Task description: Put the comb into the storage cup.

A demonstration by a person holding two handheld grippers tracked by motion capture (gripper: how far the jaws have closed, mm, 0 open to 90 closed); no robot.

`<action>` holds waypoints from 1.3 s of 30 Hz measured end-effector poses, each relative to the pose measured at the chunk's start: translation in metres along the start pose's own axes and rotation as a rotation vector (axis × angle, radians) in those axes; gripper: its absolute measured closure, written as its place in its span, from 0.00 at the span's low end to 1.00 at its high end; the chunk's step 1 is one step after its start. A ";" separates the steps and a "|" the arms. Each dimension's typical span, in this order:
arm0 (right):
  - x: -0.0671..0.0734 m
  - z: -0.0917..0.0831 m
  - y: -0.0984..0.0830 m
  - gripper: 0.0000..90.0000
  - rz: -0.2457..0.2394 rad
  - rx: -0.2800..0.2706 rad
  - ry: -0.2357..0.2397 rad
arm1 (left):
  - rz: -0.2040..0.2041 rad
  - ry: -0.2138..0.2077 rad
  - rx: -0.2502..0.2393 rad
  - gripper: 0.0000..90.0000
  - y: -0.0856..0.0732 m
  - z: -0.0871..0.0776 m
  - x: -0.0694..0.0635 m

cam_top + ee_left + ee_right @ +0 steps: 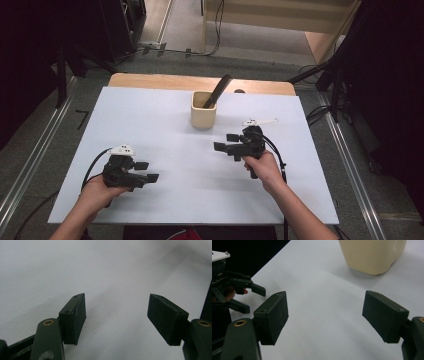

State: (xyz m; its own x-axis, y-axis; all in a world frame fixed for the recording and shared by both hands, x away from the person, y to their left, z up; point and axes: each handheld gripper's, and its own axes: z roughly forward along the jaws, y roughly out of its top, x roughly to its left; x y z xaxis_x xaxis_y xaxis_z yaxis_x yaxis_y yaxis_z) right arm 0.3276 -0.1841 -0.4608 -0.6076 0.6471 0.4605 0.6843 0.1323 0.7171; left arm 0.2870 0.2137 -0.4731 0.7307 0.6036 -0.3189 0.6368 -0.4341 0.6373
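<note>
The white table (165, 130) carries a cup (203, 111) at upper centre; its dark comb (218, 91) leans up-right. The right gripper (226, 141) and the left gripper (147, 171) both gape wide, holding nothing.

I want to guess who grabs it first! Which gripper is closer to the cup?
Right. The right gripper is just below-right of the cup; the left gripper sits farther off, near the table's front-left.

No readable text, label, brand, number or sign appears anywhere — not on the cream cup (203, 116), not on the white tabletop (165, 125), not on the black tongs of either gripper. The small dark marks on the white plate (122, 149) atop the left gripper are too small to read.
</note>
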 end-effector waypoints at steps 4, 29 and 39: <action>0.001 -0.004 -0.005 0.22 -0.011 0.003 0.007 | 0.000 0.000 -0.001 0.36 0.000 0.000 0.000; 0.007 -0.029 -0.038 0.23 -0.097 0.061 0.018 | 0.001 -0.007 -0.011 0.36 0.000 -0.001 0.000; 0.000 -0.041 -0.051 0.23 -0.084 0.077 -0.005 | 0.000 -0.006 -0.012 0.36 0.000 -0.001 -0.001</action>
State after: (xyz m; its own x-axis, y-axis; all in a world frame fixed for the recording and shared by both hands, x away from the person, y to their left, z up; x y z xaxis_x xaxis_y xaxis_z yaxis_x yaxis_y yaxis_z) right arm 0.2762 -0.2219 -0.4757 -0.6620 0.6353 0.3977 0.6604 0.2434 0.7104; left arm 0.2860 0.2144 -0.4721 0.7325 0.5994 -0.3228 0.6333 -0.4261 0.6460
